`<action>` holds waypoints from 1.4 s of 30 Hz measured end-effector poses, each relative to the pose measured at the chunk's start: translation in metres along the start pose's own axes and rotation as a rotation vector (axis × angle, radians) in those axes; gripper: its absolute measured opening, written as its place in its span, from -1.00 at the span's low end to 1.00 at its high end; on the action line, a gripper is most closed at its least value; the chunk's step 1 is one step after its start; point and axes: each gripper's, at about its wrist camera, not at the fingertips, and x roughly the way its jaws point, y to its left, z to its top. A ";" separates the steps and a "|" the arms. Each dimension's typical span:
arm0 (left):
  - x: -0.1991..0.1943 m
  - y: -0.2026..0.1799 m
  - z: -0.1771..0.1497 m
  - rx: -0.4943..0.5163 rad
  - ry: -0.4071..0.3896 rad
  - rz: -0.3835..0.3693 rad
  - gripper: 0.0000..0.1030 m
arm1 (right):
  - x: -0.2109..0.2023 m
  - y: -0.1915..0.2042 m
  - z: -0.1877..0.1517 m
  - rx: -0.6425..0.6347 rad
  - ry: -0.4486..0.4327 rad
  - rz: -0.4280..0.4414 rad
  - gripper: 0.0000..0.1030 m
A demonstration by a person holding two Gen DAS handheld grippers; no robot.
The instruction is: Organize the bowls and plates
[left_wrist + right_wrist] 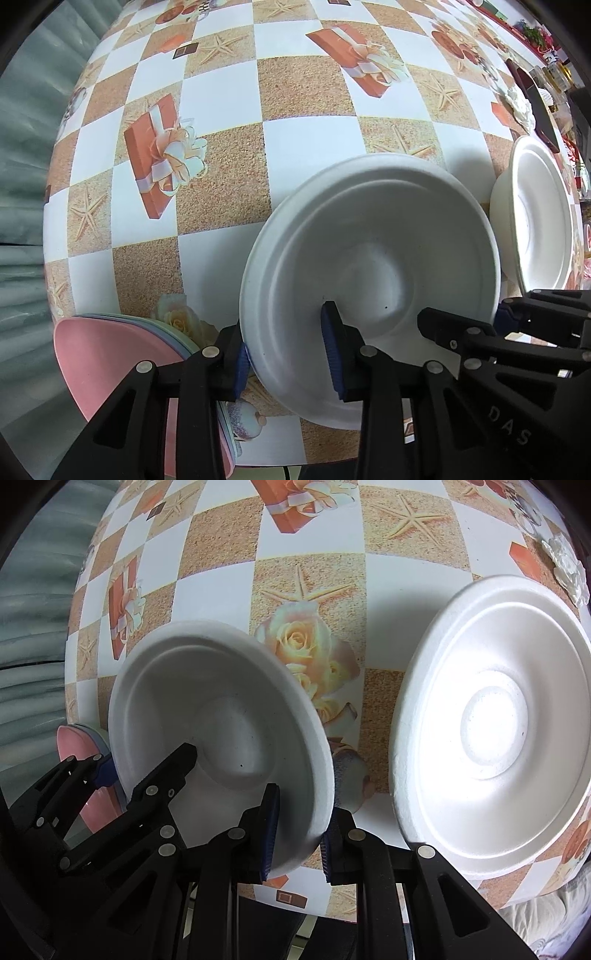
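Note:
A white foam bowl (369, 266) is held tilted above the table by both grippers. My left gripper (288, 354) is shut on its left rim, one blue pad inside and one outside. My right gripper (297, 834) is shut on the bowl's (221, 716) right rim; it also shows at the right in the left wrist view (517, 321). A second white foam bowl (491, 723) rests on the table to the right, also in the left wrist view (535, 218). A stack of plates with a pink one on top (122, 369) lies at the table's near left edge.
The table carries a checkered cloth (295, 147) with gift boxes, starfish and roses. A dark flat object and clutter (535, 99) stand at the far right. A pale curtain (22, 147) hangs to the left. The table's front edge runs just below the grippers.

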 end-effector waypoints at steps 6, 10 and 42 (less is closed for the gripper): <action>-0.002 0.000 0.000 -0.007 -0.008 0.004 -0.27 | -0.003 -0.003 -0.007 -0.014 -0.008 0.003 -0.60; -0.002 0.000 0.000 -0.013 -0.008 0.002 -0.26 | -0.002 -0.002 -0.006 -0.011 -0.008 0.009 -0.60; -0.086 -0.109 0.045 0.259 -0.156 -0.060 -0.24 | -0.119 -0.097 -0.046 0.223 -0.247 -0.017 -0.59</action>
